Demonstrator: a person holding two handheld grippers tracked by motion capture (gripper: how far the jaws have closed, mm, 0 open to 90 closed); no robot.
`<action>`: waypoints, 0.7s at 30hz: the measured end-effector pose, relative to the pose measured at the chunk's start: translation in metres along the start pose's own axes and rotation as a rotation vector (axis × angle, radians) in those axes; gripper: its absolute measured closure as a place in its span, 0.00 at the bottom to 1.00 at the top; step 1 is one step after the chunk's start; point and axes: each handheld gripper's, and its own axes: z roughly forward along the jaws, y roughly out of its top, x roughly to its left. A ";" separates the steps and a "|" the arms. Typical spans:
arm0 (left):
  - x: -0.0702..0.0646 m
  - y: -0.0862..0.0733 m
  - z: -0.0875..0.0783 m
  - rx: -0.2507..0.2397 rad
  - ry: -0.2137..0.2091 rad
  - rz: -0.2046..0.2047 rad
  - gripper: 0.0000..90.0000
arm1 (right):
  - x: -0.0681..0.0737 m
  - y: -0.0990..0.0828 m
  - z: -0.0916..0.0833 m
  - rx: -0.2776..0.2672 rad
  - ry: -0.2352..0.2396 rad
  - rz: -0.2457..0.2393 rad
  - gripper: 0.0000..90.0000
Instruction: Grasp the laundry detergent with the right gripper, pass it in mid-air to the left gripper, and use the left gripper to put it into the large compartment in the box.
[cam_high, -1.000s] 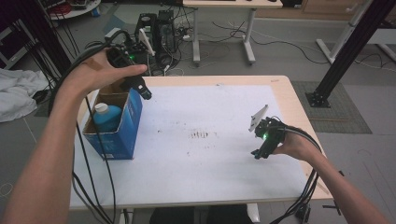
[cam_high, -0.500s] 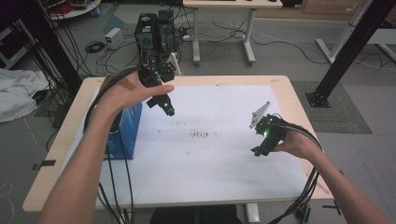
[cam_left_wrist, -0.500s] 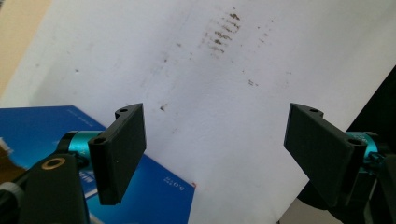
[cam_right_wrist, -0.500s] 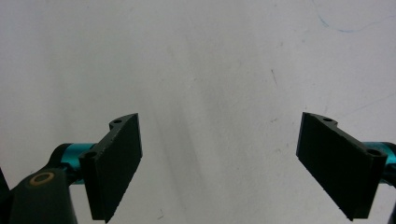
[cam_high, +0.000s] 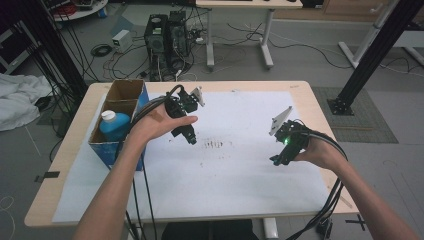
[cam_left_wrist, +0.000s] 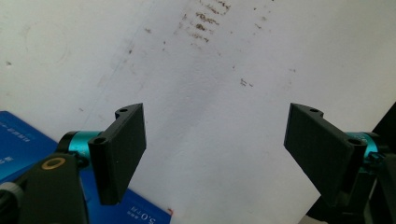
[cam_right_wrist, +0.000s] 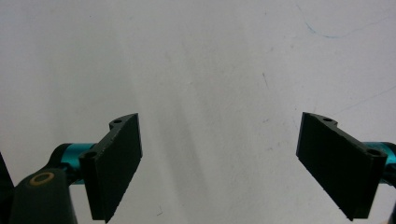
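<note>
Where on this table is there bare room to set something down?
The white sheet lies bare between the left gripper and right gripper, and toward the near edge. The left end is crowded by the blue box holding a blue bottle.

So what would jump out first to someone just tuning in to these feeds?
Probably the blue box at the table's left edge, open-topped, with a blue white-capped bottle standing inside. Next, the left gripper just right of it, jaws wide and empty, above brown stains on the white sheet. The right gripper, also open, sits opposite.
</note>
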 end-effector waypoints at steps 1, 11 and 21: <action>0.000 0.000 0.003 0.000 -0.006 -0.001 0.23 | 0.000 0.000 0.000 0.001 -0.002 -0.001 0.15; -0.002 -0.002 0.009 0.013 0.000 0.000 0.23 | 0.001 0.001 0.000 0.003 -0.001 0.000 0.15; -0.002 -0.006 0.014 0.017 -0.007 -0.004 0.23 | 0.002 0.003 0.001 0.006 -0.001 -0.004 0.15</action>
